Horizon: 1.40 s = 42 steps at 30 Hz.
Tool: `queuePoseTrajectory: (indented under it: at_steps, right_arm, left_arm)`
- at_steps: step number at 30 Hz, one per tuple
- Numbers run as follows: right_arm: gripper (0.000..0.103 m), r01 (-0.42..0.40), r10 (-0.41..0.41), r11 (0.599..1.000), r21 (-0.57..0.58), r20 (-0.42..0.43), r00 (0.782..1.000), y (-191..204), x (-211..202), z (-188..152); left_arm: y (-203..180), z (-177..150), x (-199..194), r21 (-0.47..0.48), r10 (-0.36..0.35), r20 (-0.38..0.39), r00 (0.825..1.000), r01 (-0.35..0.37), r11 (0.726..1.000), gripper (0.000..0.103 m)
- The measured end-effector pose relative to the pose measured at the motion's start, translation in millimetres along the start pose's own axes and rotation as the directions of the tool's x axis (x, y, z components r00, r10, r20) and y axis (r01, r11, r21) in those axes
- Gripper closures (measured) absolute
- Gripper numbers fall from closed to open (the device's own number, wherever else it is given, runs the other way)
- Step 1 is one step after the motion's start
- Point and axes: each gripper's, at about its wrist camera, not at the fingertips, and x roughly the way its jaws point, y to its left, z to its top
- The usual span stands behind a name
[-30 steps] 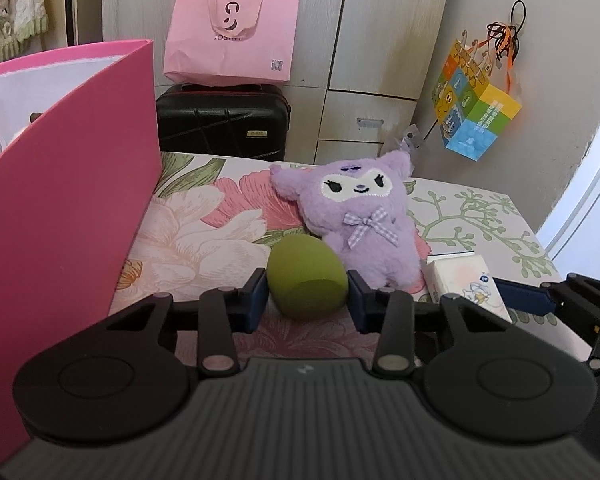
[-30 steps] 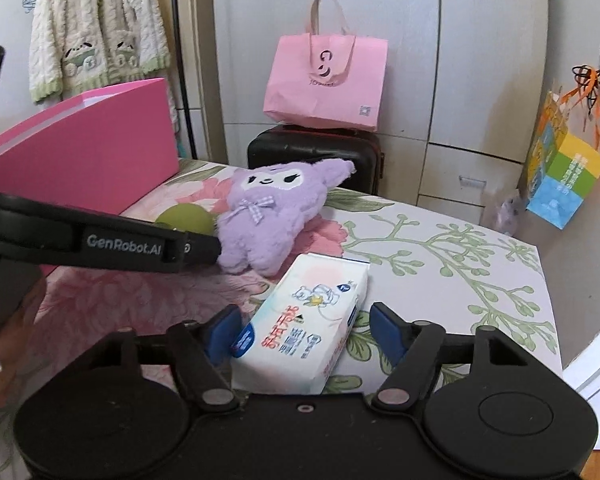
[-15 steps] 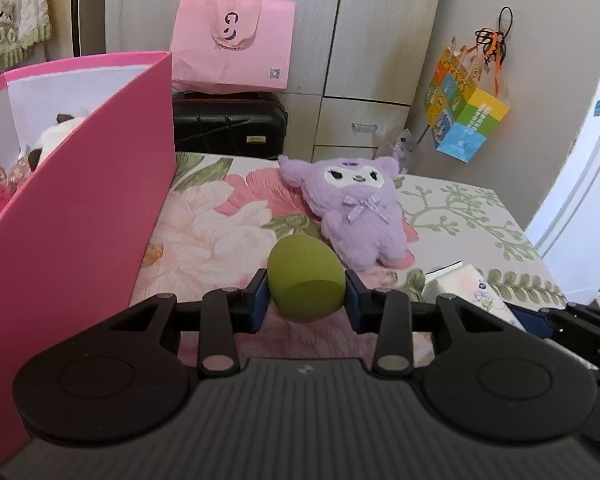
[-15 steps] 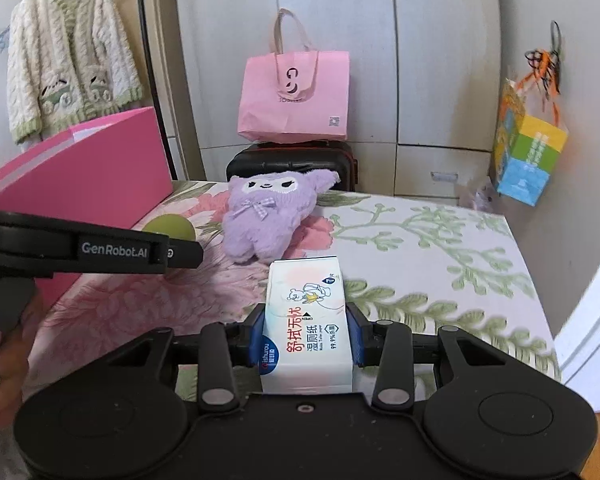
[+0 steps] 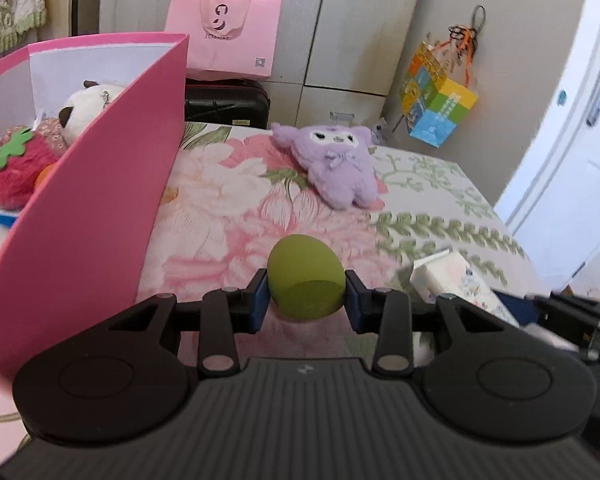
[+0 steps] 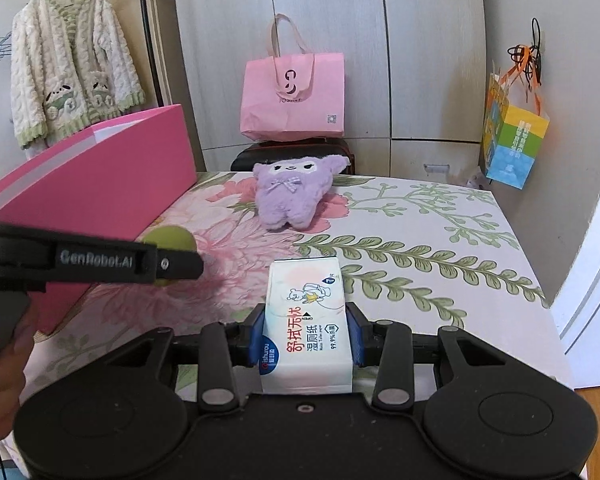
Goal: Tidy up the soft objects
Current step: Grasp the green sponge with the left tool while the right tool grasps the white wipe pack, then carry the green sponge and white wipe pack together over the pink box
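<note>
Heads up, you're carrying both loads at once: your left gripper [image 5: 306, 294] is squeezing the green squishy egg [image 5: 305, 276] between its fingers, and your right gripper [image 6: 306, 334] is clamping the wet-wipe pack [image 6: 306, 320] above the floral bed [image 6: 420, 216]. That rounded egg is probably going to pop out if you're clipping the pink box [image 5: 100, 184] wall on the way in. The pack is sticking far out past the fingers, so it's likely sagging or twisting loose.

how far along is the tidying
Partly done. Done: a strawberry plush and a panda plush already sit in the pink box. In hand: the left tongs grip a green egg, and the right tongs grip a wipes pack. Left: the purple plush lies on the bed.
</note>
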Motion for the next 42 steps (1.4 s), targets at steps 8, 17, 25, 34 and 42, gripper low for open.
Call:
queuePoseTrajectory:
  at_steps: [8, 17, 25, 34, 42]
  right_arm:
    - [0.058, -0.030, 0.030, 0.999, -0.033, -0.004, 1.000, 19.1, -26.6, -8.6]
    - [0.058, -0.161, 0.155, 0.984, -0.073, -0.081, 0.985, 41.3, -53.7, -19.7]
    - [0.058, -0.255, 0.236, 0.958, -0.135, -0.142, 0.961, 62.7, -80.7, -11.0]
    - [0.058, -0.374, 0.334, 0.914, -0.159, -0.228, 0.915, 97.7, -95.2, 10.6]
    - [0.058, -0.487, 0.439, 0.854, -0.185, -0.247, 0.864, 137.9, -94.4, 37.9]
  left_arm:
    - [3.1, -14.5, -34.9, 0.053, -0.030, 0.024, 0.999, 0.029, 0.998, 0.065]
    - [14.9, -32.3, -69.9, 0.073, -0.100, -0.028, 0.995, 0.102, 0.992, 0.065]
    - [47.2, -39.8, -108.8, 0.037, -0.181, -0.111, 0.977, 0.186, 0.982, 0.065]
    - [93.6, -30.2, -167.6, 0.068, -0.120, -0.103, 0.987, 0.127, 0.989, 0.065]
    - [130.9, -8.5, -206.3, 0.064, -0.118, -0.078, 0.990, 0.123, 0.990, 0.065]
